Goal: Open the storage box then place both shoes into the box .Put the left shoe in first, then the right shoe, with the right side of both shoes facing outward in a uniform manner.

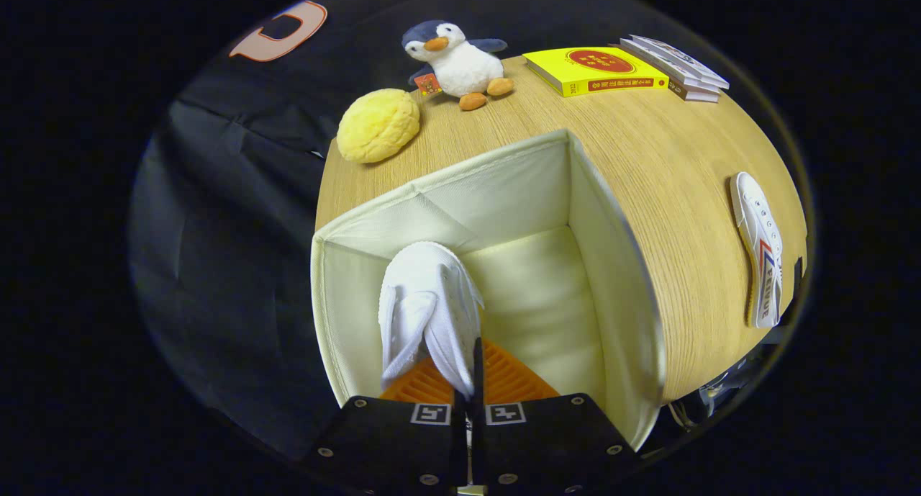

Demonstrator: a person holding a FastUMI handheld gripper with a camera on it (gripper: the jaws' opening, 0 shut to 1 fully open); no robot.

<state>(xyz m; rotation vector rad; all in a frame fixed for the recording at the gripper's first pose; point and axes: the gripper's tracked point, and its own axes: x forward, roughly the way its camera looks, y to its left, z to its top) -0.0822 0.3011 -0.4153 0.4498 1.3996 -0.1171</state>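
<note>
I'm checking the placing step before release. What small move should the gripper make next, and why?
Probably lower a little further, then open. The gripper is shut on the white shoe, which hangs toe-down inside the open storage box, seemingly not yet resting on its floor. The other shoe waits on the table.

Open cream fabric storage box (pixel 611 265) occupied the frame's centre, its interior exposed. One white shoe (pixel 428 305) hung toe-down inside it (lower centre). The second white shoe (pixel 759 248), striped, lay on its side at right.
</note>
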